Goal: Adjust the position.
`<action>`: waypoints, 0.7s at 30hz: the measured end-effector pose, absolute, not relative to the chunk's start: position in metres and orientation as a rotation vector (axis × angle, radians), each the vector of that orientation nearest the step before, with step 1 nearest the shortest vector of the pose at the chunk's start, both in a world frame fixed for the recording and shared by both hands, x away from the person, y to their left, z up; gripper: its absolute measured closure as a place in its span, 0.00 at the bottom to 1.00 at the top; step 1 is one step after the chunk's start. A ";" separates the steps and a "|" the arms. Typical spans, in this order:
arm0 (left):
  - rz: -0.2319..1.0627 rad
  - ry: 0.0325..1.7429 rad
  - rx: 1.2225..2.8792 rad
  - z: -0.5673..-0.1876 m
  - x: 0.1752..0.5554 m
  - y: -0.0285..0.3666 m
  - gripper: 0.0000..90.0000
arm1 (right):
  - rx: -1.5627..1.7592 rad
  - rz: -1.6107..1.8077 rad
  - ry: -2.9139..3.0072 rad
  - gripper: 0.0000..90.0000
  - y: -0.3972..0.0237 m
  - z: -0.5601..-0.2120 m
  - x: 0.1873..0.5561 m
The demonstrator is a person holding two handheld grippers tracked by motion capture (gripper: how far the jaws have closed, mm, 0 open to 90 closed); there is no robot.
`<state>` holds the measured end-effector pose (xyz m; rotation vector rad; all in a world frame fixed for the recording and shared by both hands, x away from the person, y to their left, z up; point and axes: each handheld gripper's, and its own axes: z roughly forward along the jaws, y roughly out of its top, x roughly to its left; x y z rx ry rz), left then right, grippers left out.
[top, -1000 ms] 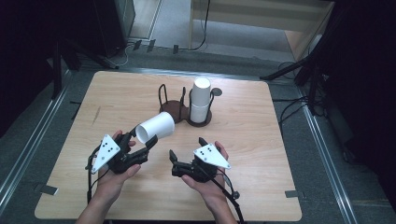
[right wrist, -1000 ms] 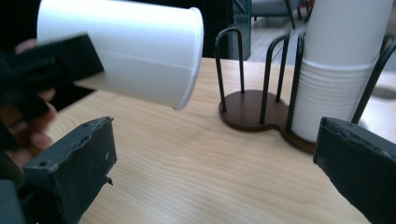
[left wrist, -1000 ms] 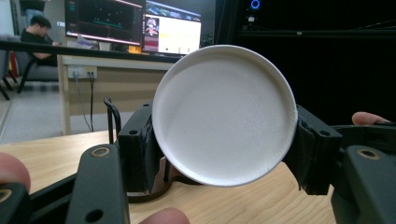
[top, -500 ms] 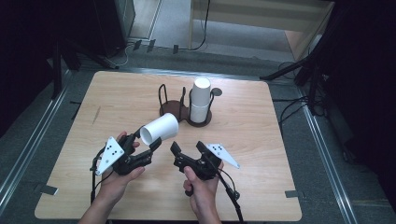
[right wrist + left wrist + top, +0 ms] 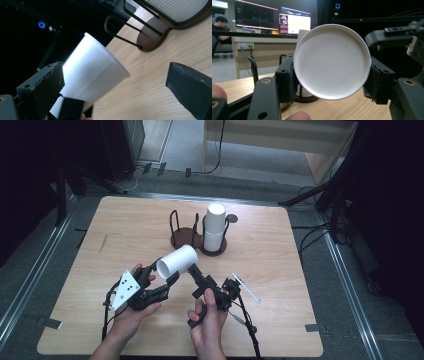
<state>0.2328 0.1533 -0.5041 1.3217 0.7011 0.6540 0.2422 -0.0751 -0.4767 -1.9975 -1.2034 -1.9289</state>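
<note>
Paper cup [image 5: 176,262], white and lying on its side in the air above the near middle of the table [image 5: 120,235], is clamped between the jaws of the left gripper [image 5: 161,281]; in the left gripper view its round base [image 5: 332,61] is seen pressed from both sides by the black pads. The right gripper [image 5: 198,275] is held just beside the cup's mouth end, its jaws spread apart, and in the right gripper view the cup wall [image 5: 92,75] is seen between them but not gripped. Farther back on the table a dark wire holder [image 5: 197,232] is stood, with a stack of white cups [image 5: 215,226] upright in its right ring and its left ring bare. A thin white stick-like item [image 5: 246,288] is lying on the table near the right hand; what it is cannot be told. A crushed wall is judged the main risk, since thin paper would buckle if the right jaws were closed hard. The cup could also be dropped if the left grip were eased before the right one holds.
</note>
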 end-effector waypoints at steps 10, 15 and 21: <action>0.667 0.671 1.347 -0.511 0.231 0.140 0.40 | -2.018 -1.764 -0.904 0.02 -0.072 -0.479 0.245; 0.669 0.654 1.360 -0.512 0.230 0.137 0.40 | -2.011 -1.712 -0.823 0.02 -0.067 -0.481 0.248; 0.660 0.638 1.366 -0.513 0.229 0.135 0.40 | -2.014 -1.677 -0.763 0.02 -0.066 -0.483 0.251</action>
